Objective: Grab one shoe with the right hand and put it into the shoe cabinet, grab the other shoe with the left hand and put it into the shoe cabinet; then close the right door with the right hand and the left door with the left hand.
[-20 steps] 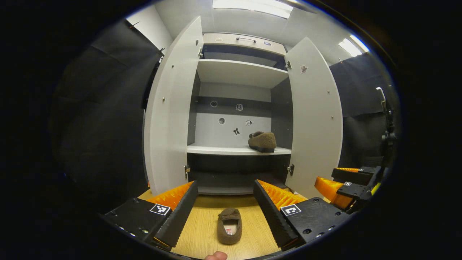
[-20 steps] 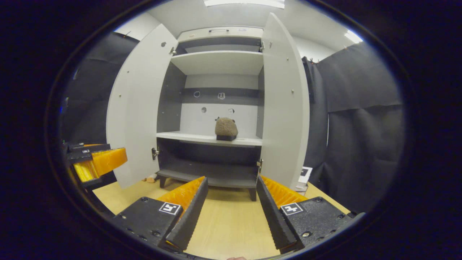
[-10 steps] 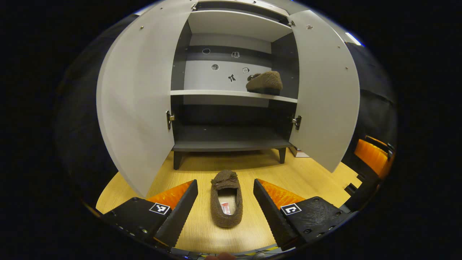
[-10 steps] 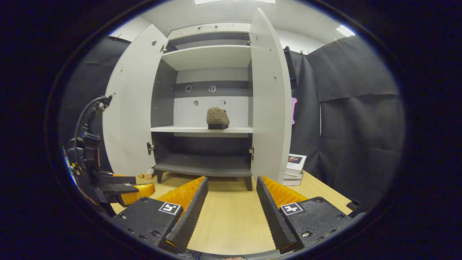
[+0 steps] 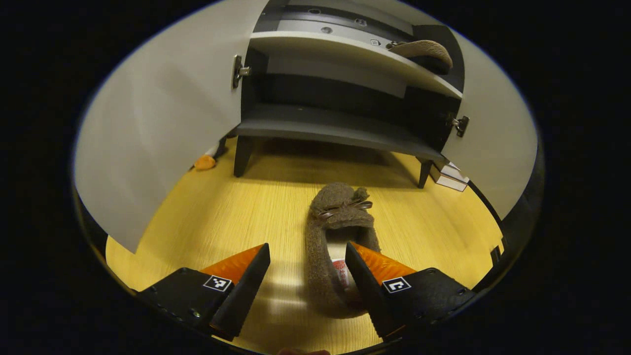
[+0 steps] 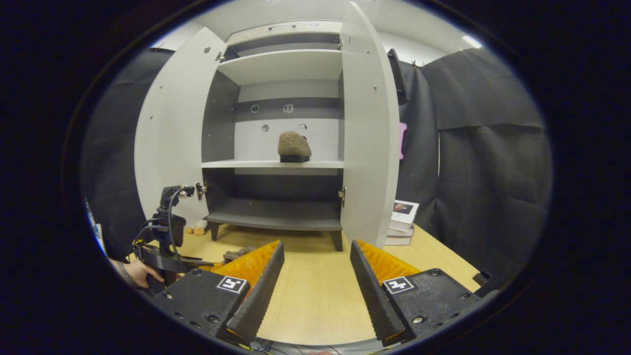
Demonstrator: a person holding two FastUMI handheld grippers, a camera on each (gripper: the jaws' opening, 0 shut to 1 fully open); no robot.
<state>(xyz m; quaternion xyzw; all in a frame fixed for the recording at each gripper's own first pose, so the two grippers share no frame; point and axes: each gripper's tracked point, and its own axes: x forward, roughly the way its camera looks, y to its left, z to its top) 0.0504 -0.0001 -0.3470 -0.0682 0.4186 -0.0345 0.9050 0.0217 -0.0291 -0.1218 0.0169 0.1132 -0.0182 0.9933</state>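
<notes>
Left gripper [image 5: 306, 268] spread wide, low centre of the left gripper view, brown slipper [image 5: 336, 231] on floor [image 5: 236, 207] between fingers, ungrasped. Other slipper [image 6: 294, 146] on cabinet's middle shelf [image 6: 246, 164]. Right gripper [image 6: 315, 268] unclenched, empty. Books [image 6: 403, 222] beside right door [image 6: 367, 138].

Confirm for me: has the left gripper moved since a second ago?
Yes. The left gripper has dropped toward the slipper on the table, nearer the cabinet.

It was a staged recording booth: black cloth walls [image 6: 488, 148] hung around a shoe cabinet [image 6: 276, 98] on a wooden bench [image 6: 315, 291].
</notes>
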